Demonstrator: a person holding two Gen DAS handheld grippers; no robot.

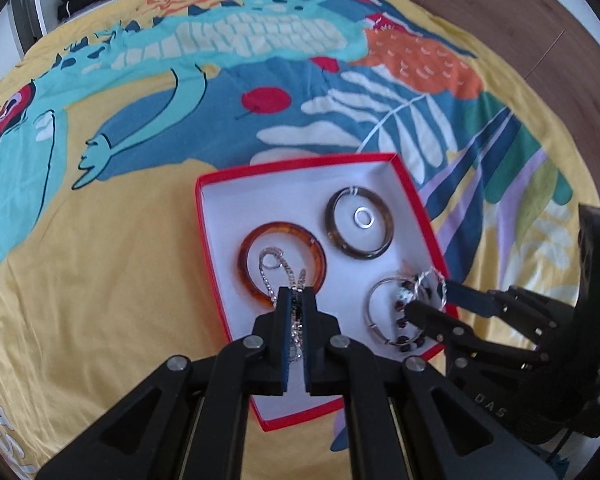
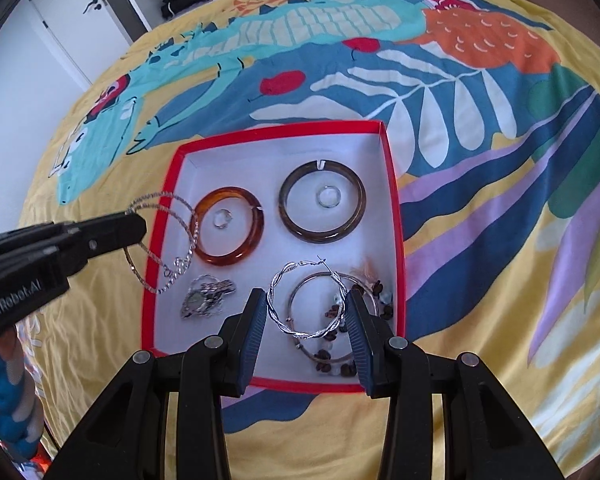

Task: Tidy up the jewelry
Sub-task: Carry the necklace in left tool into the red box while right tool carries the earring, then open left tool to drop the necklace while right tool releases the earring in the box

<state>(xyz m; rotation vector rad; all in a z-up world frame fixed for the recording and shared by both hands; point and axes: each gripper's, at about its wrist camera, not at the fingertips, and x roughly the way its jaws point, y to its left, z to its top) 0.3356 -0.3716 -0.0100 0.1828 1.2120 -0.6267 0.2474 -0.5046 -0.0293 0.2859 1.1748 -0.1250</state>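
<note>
While I hover over the red box (image 2: 392,216), my left gripper (image 1: 296,296) pinches a silver chain bracelet (image 2: 168,240) shut, and my half-open right gripper (image 2: 306,316) spans a twisted hoop earring (image 2: 300,332), ready for sorting inside.

We see a glossy amber plastic bangle (image 2: 227,227) and a shiny twisted metal hoop (image 2: 306,300) in a matt red-rimmed paper box (image 2: 392,200) on printed cloth (image 2: 500,240).
</note>
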